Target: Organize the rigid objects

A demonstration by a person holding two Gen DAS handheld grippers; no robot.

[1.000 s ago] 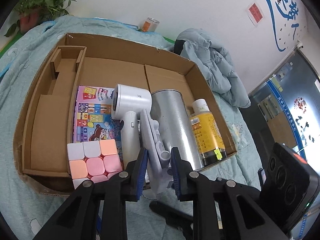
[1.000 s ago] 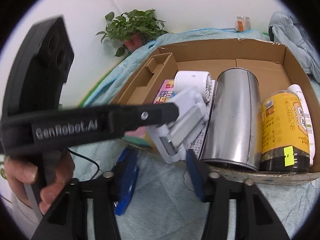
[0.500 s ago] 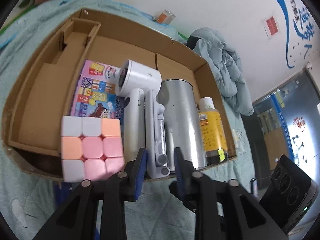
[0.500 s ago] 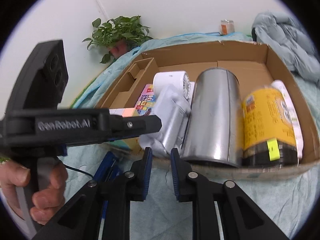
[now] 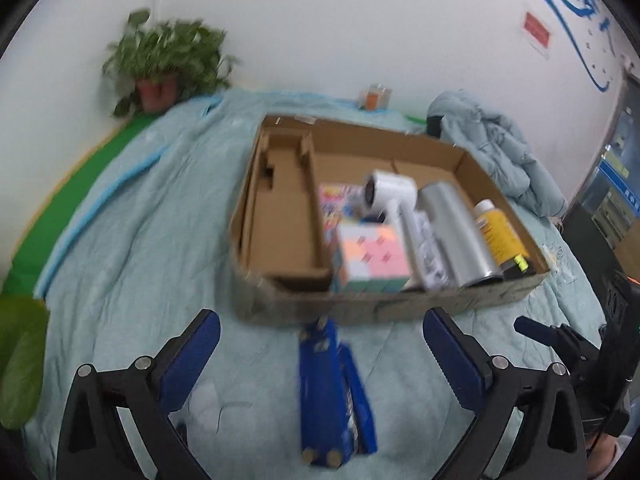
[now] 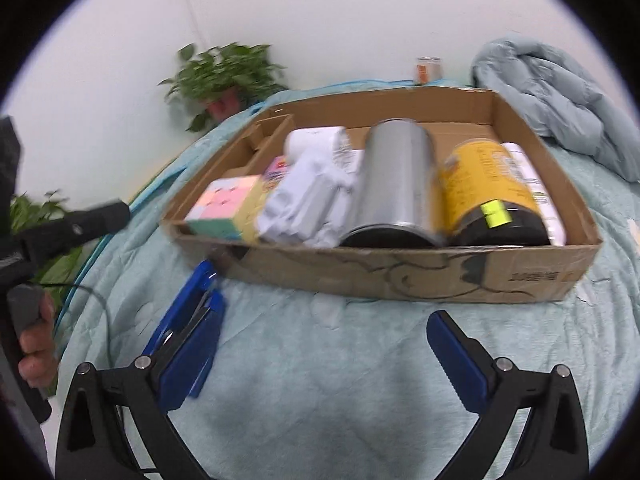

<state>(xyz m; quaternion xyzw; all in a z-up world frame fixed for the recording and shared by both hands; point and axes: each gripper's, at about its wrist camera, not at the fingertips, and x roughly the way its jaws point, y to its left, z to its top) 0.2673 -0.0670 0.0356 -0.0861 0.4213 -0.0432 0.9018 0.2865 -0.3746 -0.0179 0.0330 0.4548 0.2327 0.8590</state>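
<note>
A cardboard box (image 5: 400, 306) (image 6: 400, 272) lies on the teal bedspread. It holds a pastel cube (image 5: 374, 254) (image 6: 226, 208), a white hair dryer (image 5: 386, 192), a folded white stand (image 6: 304, 204), a silver cylinder (image 5: 456, 232) (image 6: 396, 188), a yellow bottle (image 5: 498, 234) (image 6: 484, 188) and a colourful booklet (image 5: 334, 204). A blue stapler (image 5: 332, 392) (image 6: 188, 328) lies on the bed in front of the box. My left gripper (image 5: 320, 356) is open and empty, above the stapler. My right gripper (image 6: 320, 356) is open and empty, right of the stapler.
A potted plant (image 5: 160, 64) (image 6: 224, 76) stands at the far corner. A small orange can (image 5: 374, 98) (image 6: 428, 70) sits behind the box. A grey-blue jacket (image 5: 496, 148) (image 6: 560, 100) lies at the right. A cardboard insert (image 5: 280, 208) fills the box's left side.
Both grippers have opened and pulled back from the box. The white stand, held in my left gripper before, now lies in the box between dryer and cylinder.
</note>
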